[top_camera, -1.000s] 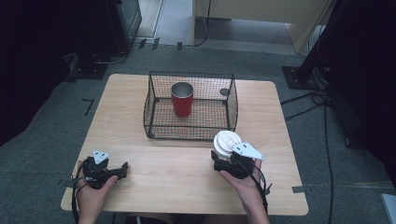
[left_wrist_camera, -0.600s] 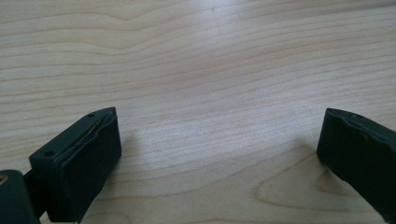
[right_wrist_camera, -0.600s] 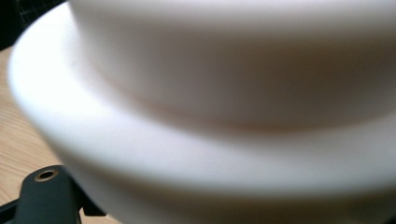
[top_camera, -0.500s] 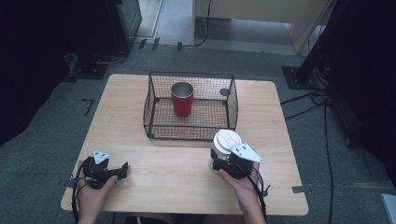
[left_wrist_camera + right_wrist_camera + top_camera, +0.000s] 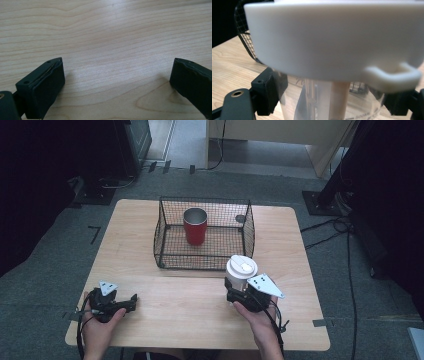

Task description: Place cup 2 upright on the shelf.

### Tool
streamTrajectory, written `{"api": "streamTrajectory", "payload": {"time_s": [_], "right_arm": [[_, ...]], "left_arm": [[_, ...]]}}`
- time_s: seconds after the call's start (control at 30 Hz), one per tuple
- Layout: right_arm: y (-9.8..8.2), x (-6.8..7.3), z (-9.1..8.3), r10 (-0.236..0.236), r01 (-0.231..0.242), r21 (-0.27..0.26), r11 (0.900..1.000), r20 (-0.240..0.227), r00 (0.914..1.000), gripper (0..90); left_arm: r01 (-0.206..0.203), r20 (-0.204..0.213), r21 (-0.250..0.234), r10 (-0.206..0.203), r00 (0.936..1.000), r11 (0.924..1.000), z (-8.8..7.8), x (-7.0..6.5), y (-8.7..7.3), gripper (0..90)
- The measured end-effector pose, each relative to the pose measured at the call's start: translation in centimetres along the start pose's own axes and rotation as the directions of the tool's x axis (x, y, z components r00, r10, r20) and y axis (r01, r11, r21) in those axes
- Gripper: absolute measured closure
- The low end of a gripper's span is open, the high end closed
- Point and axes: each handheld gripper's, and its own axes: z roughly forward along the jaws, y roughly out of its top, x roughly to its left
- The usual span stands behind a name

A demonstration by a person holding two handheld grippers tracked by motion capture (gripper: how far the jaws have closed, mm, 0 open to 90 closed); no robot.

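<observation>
A clear plastic cup with a white lid stands at the table's front right, just in front of the wire basket. My right gripper is shut on its clear body below the lid. In the right gripper view the lid looms close, and my right gripper has a black jaw on each side of the cup. A red cup stands upright inside the basket. At the front left my left gripper rests low over the wood. The left gripper is open with bare table between its jaws.
The black wire basket sits at the middle back of the wooden table, with a small dark object at its far right corner. Bare wood lies between the two hands. Cables trail on the floor to the right.
The cup's lid sits a touch higher in the high view than a second ago. The left hand has not moved.
</observation>
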Motion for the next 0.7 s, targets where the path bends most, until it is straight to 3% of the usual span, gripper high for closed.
{"api": "streamTrajectory", "payload": {"time_s": [0.7], "right_arm": [[2.5, 1.7, -1.0, -0.029, 0.024, -0.138, 0.99, -0.038, 0.9989, 16.6]], "left_arm": [[0.001, 0.0, -0.001, -0.001, 1.0, 1.0, 0.0, 0.0, 0.0, 0.5]]}}
